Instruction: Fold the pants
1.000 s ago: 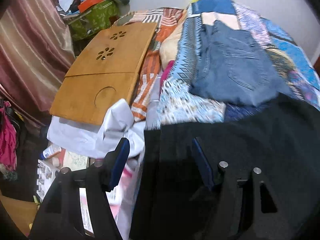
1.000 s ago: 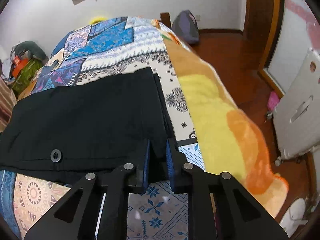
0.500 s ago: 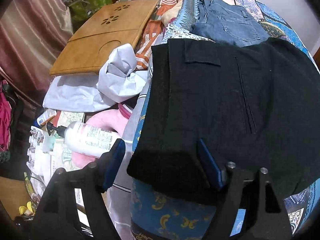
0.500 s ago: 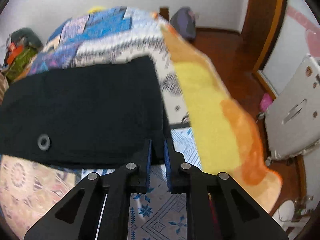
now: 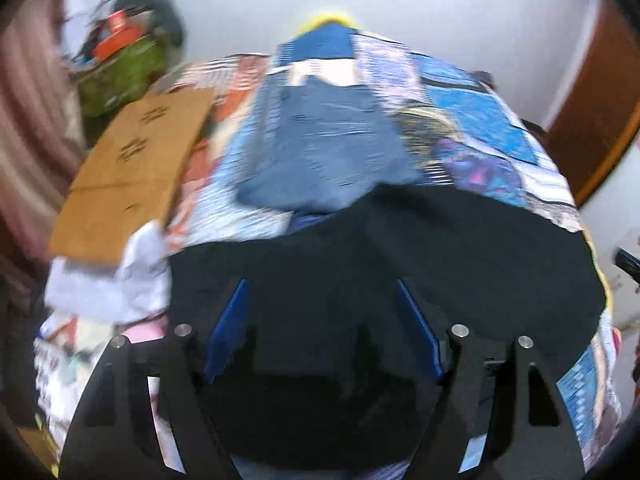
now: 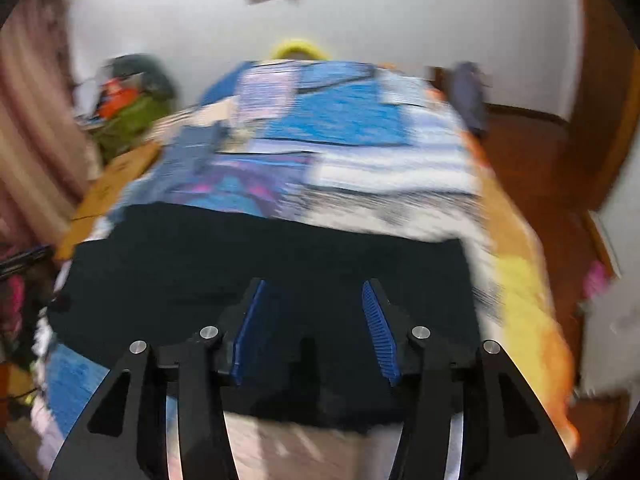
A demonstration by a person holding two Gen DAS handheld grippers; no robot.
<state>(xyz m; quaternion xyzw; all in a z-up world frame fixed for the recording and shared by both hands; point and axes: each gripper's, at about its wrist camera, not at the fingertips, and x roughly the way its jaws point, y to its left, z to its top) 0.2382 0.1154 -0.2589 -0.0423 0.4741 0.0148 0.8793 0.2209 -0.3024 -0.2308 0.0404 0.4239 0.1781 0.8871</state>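
Both wrist views were blurred by motion. The folded black pants [image 5: 420, 256] lay flat across the near end of a bed covered by a blue, white and purple patchwork bedspread [image 5: 472, 120]; in the right wrist view the same dark cloth [image 6: 280, 264] spread from edge to edge beneath the camera. The left gripper [image 5: 320, 320] had its blue-padded fingers [image 5: 228, 328] spread wide over the black fabric, nothing between them. The right gripper [image 6: 316, 320] likewise stood with fingers [image 6: 378, 332] parted above the garment, gripping nothing. Whether either set of tips touched the cloth could not be told. A folded pair of blue denim jeans [image 5: 332, 148] lay further up the bed, just beyond the black pants. To the left, a light brown wooden lap tray with flower-shaped cutouts [image 5: 136, 164] rested at the bed's edge. An orange and yellow blanket [image 6: 524, 288] hung along the right side.
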